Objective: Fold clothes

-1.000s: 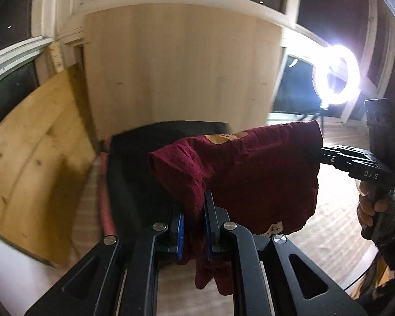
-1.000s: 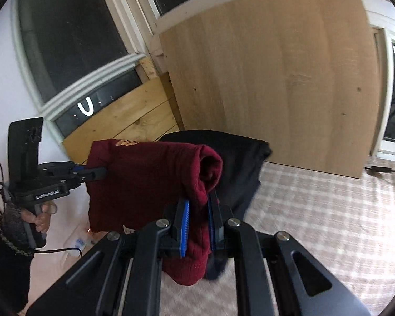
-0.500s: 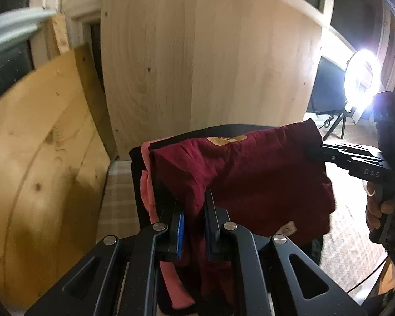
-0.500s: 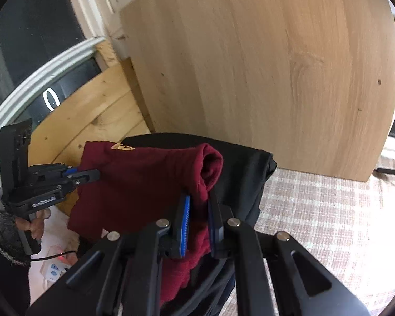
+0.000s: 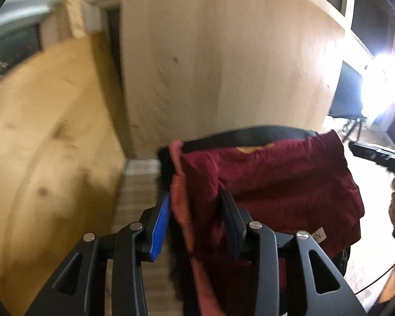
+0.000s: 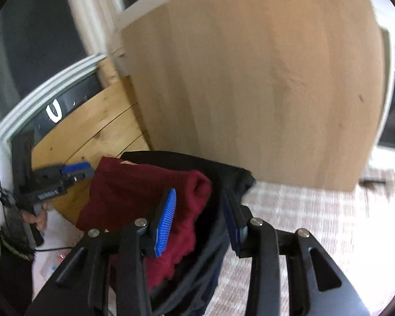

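While both jaws have just been opening: folded maroon knit garment (image 5: 276,176) lies on a black garment pile (image 6: 223,168).
Left tool (image 5: 194,223): parted, cloth edge between, unpressed.
Right tool (image 6: 200,221): parted, maroon fold between, released.
Behind: pale wooden board (image 6: 263,79).

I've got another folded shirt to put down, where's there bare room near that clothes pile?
Bare checked surface lies right of the black garment, below the pale wooden board. A narrow strip runs between the pile and the darker plank. The pile, maroon garment on top, is crowded.
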A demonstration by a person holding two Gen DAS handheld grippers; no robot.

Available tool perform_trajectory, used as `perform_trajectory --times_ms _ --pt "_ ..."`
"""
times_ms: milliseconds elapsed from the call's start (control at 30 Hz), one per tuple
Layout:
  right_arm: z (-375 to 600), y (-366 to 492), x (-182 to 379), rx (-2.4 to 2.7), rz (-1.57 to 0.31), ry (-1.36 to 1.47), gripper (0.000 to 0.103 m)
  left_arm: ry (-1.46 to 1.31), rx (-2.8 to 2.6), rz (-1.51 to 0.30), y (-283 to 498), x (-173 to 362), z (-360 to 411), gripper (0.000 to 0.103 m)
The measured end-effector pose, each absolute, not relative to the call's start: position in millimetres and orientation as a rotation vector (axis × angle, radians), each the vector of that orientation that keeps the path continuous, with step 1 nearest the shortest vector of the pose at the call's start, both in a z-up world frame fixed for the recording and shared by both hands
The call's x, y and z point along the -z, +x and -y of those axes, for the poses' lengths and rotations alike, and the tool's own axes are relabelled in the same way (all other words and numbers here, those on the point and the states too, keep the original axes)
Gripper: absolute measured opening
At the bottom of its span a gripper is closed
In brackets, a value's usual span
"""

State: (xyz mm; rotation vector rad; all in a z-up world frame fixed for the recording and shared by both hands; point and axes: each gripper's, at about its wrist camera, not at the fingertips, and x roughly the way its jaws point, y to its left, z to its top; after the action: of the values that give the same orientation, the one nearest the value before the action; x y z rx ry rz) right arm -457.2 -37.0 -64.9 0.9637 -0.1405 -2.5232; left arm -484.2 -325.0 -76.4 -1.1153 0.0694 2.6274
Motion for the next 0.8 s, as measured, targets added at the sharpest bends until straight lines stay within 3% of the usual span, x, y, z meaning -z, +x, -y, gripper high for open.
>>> perform_trajectory --times_ms 233,333,400,567,800 --pt "86 -499 94 2.471 -0.019 1.035 0.036 -1.055 -2.526 -0.101 -500 76 292 0.032" --pt "80 -524 115 2.462 -0.003 1.139 0.036 -1.131 -2.527 -0.111 -526 99 291 0.027" --pt "69 -522 111 2.452 0.058 1.146 0.036 -1.169 -2.522 -0.066 -539 109 298 0.029" --pt "57 -463 74 2.483 0.026 0.951 0.036 -1.112 -2.574 -0.058 -513 87 308 0.026" --pt "85 -414 97 2.48 -0.174 0.989 0.036 -1.071 -2.535 -0.075 -451 85 299 0.027"
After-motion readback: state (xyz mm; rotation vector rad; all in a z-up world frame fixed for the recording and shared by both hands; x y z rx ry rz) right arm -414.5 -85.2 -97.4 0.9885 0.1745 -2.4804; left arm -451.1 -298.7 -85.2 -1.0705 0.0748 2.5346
